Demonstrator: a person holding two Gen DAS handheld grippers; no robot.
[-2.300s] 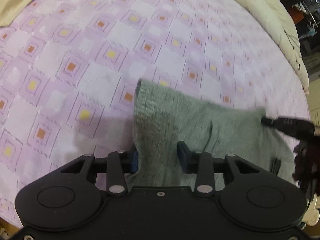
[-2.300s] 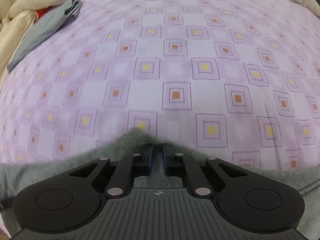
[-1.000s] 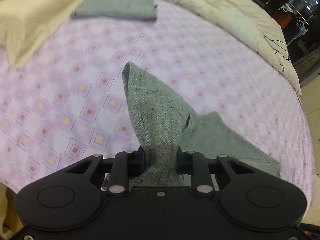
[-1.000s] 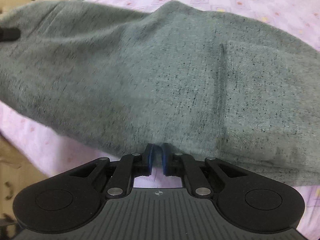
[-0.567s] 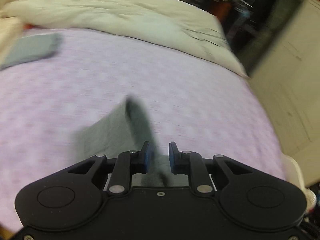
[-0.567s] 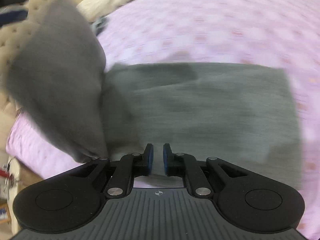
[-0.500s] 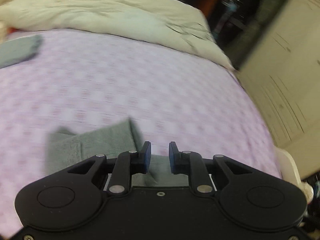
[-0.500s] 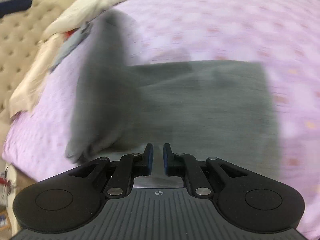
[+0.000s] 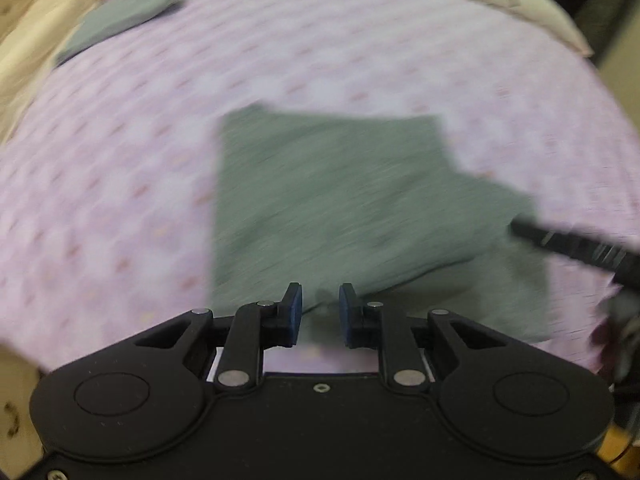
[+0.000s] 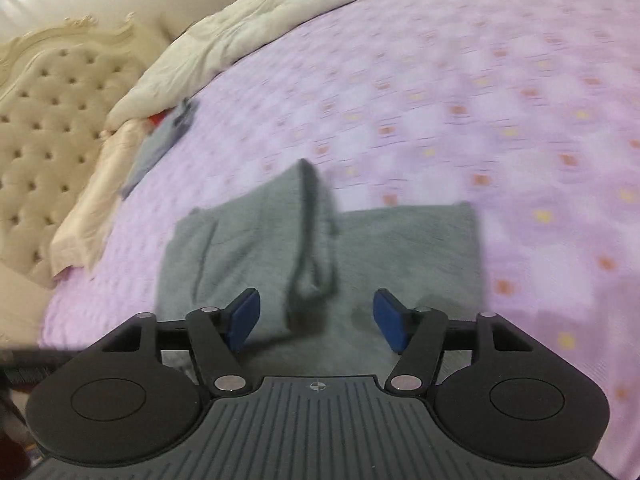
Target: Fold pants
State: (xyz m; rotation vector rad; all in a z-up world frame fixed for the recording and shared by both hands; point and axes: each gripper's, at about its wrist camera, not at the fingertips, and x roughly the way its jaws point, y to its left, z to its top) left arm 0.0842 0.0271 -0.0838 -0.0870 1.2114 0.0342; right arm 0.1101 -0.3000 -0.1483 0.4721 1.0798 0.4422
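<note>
The grey-green pants [image 9: 352, 200] lie folded over on the purple patterned bed sheet [image 9: 120, 168], blurred by motion. My left gripper [image 9: 319, 314] sits at their near edge, jaws a little apart with nothing between them. My right gripper [image 10: 316, 316] is wide open above the pants [image 10: 256, 248]; a raised fold of the cloth [image 10: 314, 240] stands loose between and beyond its pads. The other gripper's black finger [image 9: 572, 244] reaches onto the pants from the right in the left wrist view.
A folded grey garment [image 9: 124, 16] lies at the far left of the bed, also in the right wrist view [image 10: 160, 148]. A cream duvet [image 10: 248, 28] is bunched along the far side. A tufted headboard [image 10: 48, 92] stands at left.
Both grippers lifted the pants' edge, swung it over and let go. The right jaws have opened wide. The pants now lie doubled on the sheet.
</note>
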